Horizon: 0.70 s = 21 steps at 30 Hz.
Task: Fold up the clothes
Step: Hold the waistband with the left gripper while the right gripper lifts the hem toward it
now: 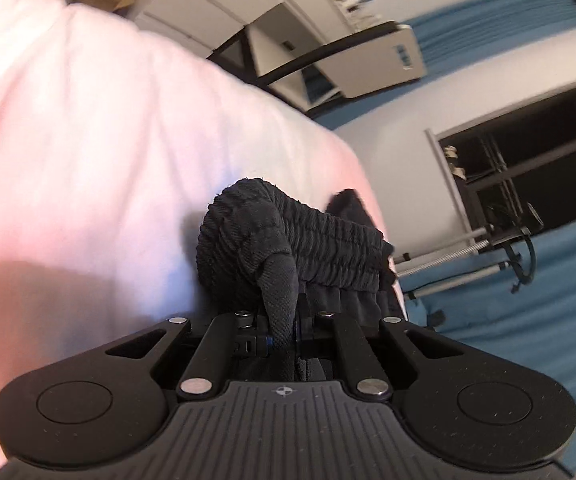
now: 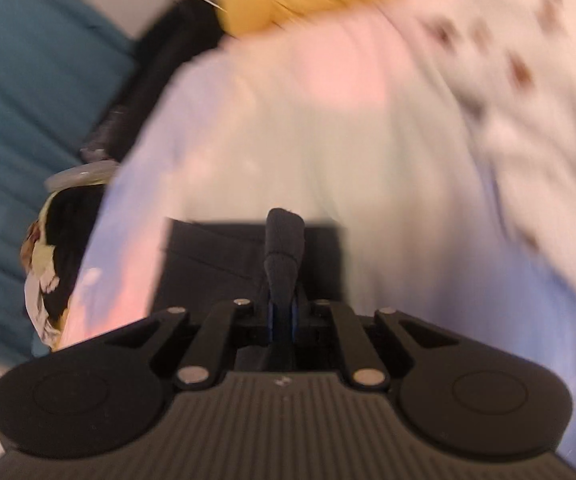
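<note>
In the left wrist view, the white sheet [image 1: 88, 140] filled the upper left, and at centre the left gripper [image 1: 282, 280] was closed on the black garment [image 1: 288, 236] — ribbed and bunched. In the blurred right wrist view, the right gripper [image 2: 284, 248] pinched a flat dark panel [image 2: 216, 264] of cloth at lower centre — spotted fabric [image 2: 528, 80] upper right.

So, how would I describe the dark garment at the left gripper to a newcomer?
Find the wide pale pink sheet. Against it, the left gripper is shut on a black garment; its ribbed, gathered waistband sets it apart.
</note>
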Each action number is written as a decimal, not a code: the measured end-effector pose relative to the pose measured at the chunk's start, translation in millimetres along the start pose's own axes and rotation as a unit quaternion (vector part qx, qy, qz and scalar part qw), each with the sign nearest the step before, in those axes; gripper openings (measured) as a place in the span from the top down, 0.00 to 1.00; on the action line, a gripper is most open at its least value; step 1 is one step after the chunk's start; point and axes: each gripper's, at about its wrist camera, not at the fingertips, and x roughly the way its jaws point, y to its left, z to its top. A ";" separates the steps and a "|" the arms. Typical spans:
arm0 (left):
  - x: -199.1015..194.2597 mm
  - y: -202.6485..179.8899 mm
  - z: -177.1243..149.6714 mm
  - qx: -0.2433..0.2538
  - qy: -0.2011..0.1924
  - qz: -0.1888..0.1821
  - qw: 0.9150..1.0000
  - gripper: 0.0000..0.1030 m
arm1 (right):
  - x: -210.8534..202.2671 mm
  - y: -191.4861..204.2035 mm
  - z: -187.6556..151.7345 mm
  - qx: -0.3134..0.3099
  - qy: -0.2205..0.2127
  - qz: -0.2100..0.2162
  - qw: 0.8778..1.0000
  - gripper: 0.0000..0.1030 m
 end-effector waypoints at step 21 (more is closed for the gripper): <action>-38.8 -8.3 -11.5 0.055 -0.003 0.027 0.998 0.13 | -39.1 41.6 -31.1 -0.135 -0.047 -0.038 0.989 0.40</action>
